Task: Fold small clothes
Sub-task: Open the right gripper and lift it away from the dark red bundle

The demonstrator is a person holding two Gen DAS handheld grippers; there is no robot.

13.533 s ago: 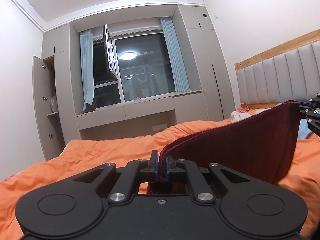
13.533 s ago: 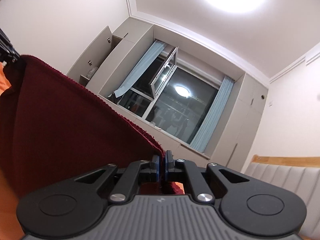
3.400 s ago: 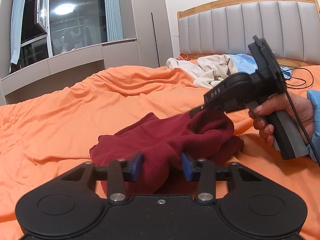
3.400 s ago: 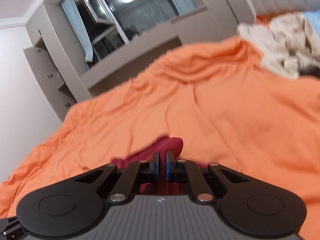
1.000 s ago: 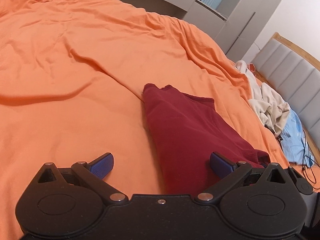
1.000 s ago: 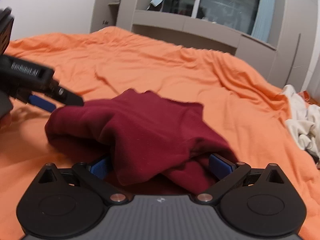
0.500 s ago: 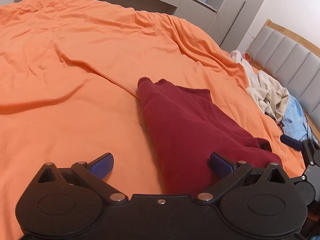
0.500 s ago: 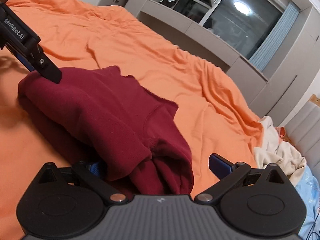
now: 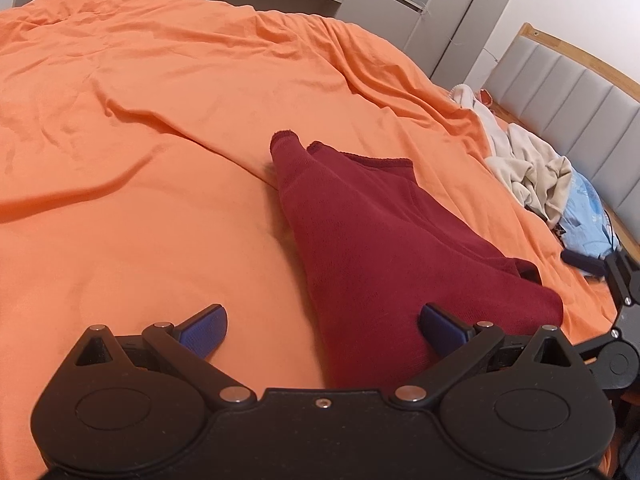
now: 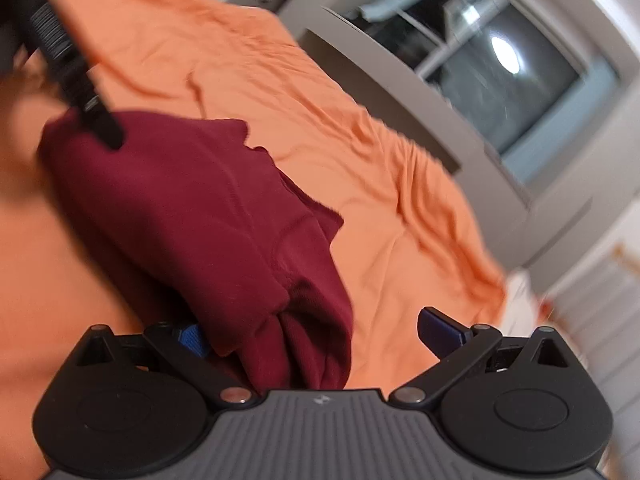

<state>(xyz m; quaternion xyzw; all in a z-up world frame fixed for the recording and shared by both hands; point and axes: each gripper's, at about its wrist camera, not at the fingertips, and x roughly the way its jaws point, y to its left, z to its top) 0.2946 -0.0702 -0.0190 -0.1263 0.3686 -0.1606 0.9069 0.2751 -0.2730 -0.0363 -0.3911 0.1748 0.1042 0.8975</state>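
A dark red knit garment lies folded in a long bundle on the orange bed cover. My left gripper is open just above the bundle's near end, with the cloth between its blue pads but not pinched. My right gripper is open at the other end. The garment bunches up between its fingers and hides part of the left pad. A finger of the left gripper touches the far end in the blurred right wrist view. One dark finger of the right gripper shows at the right edge.
A heap of beige clothes and a light blue piece lie by the grey padded headboard. Grey cabinets and a dark window stand beyond the bed. The orange cover stretches wide to the left of the garment.
The garment, once held up by both shut grippers, now rests on the bed with both grippers open. In the last second the right gripper swung and tilted; the left barely moved.
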